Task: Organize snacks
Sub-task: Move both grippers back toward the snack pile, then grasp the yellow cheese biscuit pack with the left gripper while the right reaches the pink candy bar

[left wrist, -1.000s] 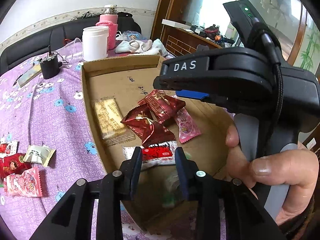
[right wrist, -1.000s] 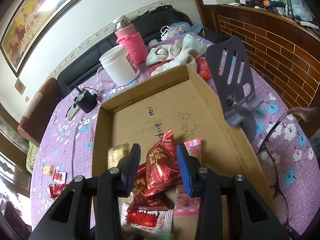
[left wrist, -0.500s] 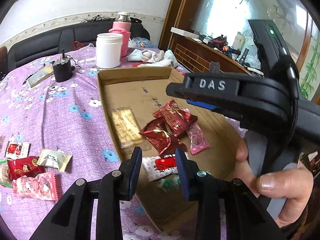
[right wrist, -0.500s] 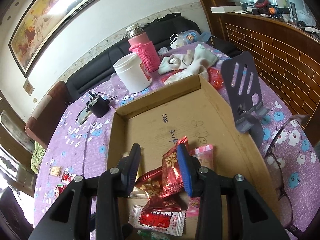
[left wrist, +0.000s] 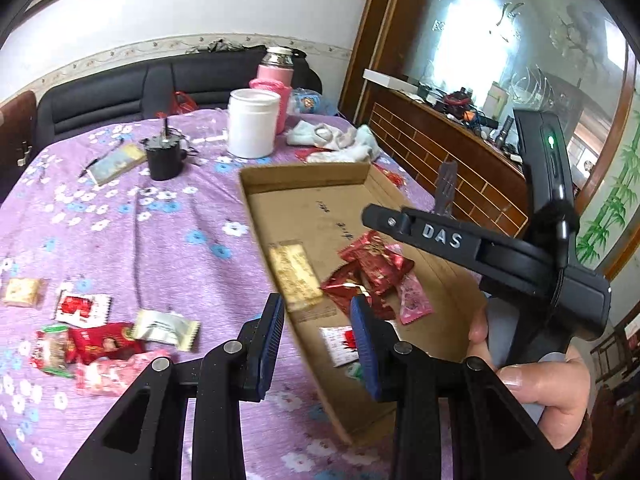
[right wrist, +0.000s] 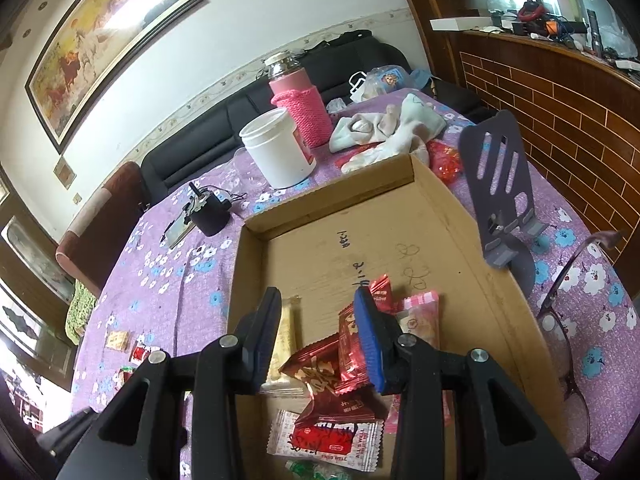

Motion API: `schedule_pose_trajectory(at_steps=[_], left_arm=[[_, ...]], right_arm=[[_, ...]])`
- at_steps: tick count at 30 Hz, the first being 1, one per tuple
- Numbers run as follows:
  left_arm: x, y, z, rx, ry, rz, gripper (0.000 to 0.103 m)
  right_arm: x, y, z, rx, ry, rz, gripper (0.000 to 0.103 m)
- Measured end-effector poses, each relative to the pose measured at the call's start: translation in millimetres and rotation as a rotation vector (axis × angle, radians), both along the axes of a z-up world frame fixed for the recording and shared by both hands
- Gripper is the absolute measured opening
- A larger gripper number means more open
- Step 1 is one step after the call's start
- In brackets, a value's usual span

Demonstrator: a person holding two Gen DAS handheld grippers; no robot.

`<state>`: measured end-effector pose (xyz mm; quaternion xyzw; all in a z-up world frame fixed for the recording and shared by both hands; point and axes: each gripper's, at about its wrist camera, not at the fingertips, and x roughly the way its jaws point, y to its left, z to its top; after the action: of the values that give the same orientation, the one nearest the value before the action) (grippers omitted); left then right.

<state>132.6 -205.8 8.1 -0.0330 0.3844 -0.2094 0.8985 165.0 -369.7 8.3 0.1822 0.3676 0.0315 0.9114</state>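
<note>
Hovering over the cardboard box (right wrist: pixel 460 216), your right gripper (right wrist: pixel 316 332) stands parted and empty above the sorted snacks (right wrist: pixel 344 352), its far finger masking one red pack; left of the box, your left gripper (left wrist: pixel 316 340), likewise empty, faces loose snacks (left wrist: pixel 100 340), blurred, labels unreadable

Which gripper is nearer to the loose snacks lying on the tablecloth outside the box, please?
Left. The left gripper hangs over the box's left wall, beside the loose snacks. The right gripper is over the box's inside, farther from them.
</note>
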Motion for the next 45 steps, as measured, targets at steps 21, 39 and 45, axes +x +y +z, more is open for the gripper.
schedule_pose_trajectory(at_steps=[21, 39, 45], left_arm=[[109, 247, -37, 0.160, 0.166, 0.451, 0.043], [120, 299, -79, 0.219, 0.326, 0.524, 0.044], [62, 297, -75, 0.141, 0.340, 0.428, 0.044]], right_arm=[[-3, 21, 0, -0.027, -0.020, 0.056, 0.040], [-4, 31, -2, -0.014, -0.011, 0.095, 0.040], [-7, 40, 0, -0.010, -0.019, 0.128, 0.040]])
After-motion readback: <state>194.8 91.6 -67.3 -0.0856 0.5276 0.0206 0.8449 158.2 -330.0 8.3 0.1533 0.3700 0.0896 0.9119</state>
